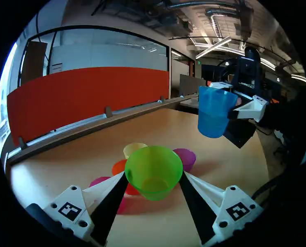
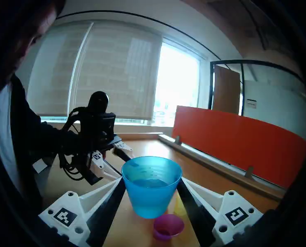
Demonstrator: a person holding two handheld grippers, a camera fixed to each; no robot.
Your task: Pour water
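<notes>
A translucent green cup (image 1: 154,172) sits between my left gripper's (image 1: 153,178) fingers, which are shut on its sides, low over the wooden table (image 1: 219,164). I cannot tell whether it holds any liquid. In the left gripper view the blue cup (image 1: 212,112) hangs higher at the right, upright, in the right gripper (image 1: 235,112). In the right gripper view my right gripper (image 2: 151,184) is shut on that blue cup (image 2: 151,190), and water shows inside it. The left gripper (image 2: 105,150) and the hand holding it are farther off at the left.
Behind the green cup stand a yellow cup (image 1: 134,148), a purple cup (image 1: 186,158), an orange cup (image 1: 119,166) and a pink cup (image 1: 98,181). A purple cup (image 2: 168,226) lies below the blue one. An orange partition (image 1: 87,96) lines the table's far edge. A person's sleeve (image 2: 33,136) is close at the left.
</notes>
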